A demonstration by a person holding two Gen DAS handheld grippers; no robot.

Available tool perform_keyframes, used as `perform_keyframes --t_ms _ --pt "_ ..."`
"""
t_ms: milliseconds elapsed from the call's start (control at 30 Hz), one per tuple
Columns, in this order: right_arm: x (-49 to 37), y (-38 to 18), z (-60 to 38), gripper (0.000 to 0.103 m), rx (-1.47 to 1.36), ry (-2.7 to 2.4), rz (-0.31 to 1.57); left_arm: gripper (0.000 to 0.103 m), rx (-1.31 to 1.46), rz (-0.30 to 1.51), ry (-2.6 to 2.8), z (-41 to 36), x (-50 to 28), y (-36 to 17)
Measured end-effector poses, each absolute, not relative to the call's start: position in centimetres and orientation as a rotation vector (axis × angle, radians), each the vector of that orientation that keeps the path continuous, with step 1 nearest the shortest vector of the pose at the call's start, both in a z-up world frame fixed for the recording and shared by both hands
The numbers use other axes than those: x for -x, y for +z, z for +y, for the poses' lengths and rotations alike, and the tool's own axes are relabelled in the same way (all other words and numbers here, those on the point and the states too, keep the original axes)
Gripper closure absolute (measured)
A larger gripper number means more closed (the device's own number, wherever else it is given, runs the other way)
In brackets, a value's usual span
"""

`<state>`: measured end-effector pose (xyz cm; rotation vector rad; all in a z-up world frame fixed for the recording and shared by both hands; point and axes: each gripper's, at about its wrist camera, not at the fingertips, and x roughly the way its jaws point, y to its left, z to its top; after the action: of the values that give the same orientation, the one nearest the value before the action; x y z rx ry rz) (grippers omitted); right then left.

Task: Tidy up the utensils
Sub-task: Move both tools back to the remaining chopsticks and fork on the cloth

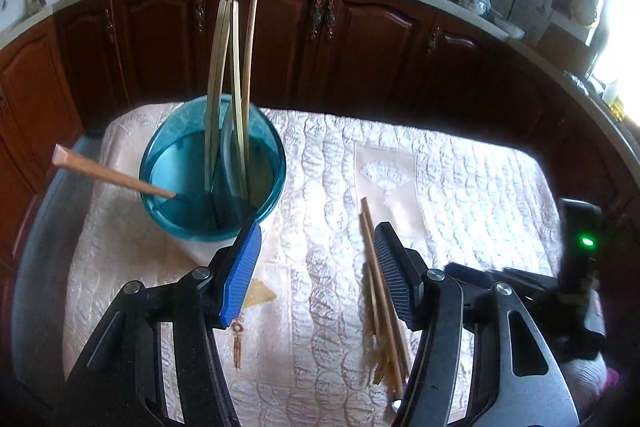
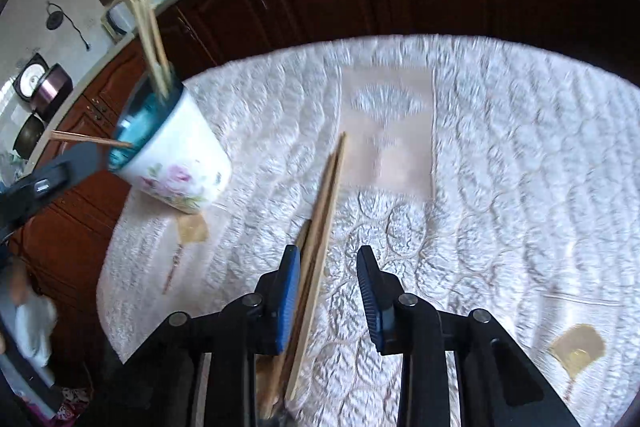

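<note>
A white cup (image 2: 180, 163) with pink roses and a blue inside stands upright on the quilted bench cloth. Four pale chopsticks (image 1: 230, 87) stand in it; a brown one (image 1: 112, 175) leans over its rim. Three more brown chopsticks (image 1: 380, 283) lie flat together beside it.

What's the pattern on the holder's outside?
White with pink roses and green leaves; the utensil holder shows it best in the right wrist view.
</note>
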<state>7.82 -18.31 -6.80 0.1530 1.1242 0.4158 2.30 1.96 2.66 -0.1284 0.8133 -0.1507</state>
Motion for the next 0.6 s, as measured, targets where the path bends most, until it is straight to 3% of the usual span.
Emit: perform_keyframes --t_ms 333,600 --pt "-10.7 -10.8 -16.8 0.077 -0.123 0.417 1.221 0.044 0.12 0.853 -0.141 2.2 -2.6 1.0" --pt "-11.3 -11.3 -15.9 0.091 -0.045 0.4 1.211 0.044 0.117 0.885 -0.156 1.4 -3.2 -0.1"
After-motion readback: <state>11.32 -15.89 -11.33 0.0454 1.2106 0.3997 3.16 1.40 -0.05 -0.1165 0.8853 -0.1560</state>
